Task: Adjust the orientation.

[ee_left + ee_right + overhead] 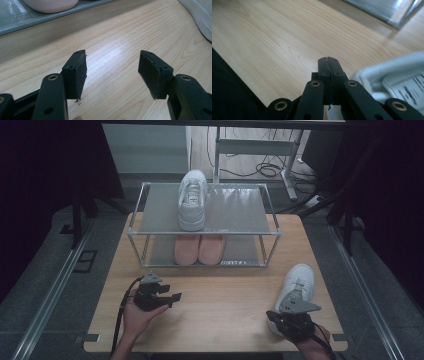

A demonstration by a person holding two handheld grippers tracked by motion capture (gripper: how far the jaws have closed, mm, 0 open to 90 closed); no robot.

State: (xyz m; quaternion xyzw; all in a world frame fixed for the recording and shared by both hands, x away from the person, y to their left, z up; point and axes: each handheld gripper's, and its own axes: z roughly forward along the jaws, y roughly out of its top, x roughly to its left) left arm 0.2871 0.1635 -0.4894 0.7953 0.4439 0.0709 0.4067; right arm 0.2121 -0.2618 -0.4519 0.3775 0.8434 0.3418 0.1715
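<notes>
With its jaws pressed together, the right gripper (289, 318) is hovering over the heel of the white sneaker (298, 283) lying at the lower right, so it should be spreading before descending, while the left gripper (167, 296) is idling with jaws apart.

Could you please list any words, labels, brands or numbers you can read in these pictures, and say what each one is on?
No text here can be read.
White shoe on the table: printed insole label, lines of dark text, too blurred to read.
White shoe on the rack's top shelf: small tongue label, too small to read.
Rack's lower front rail: faint marking, illegible.
</notes>
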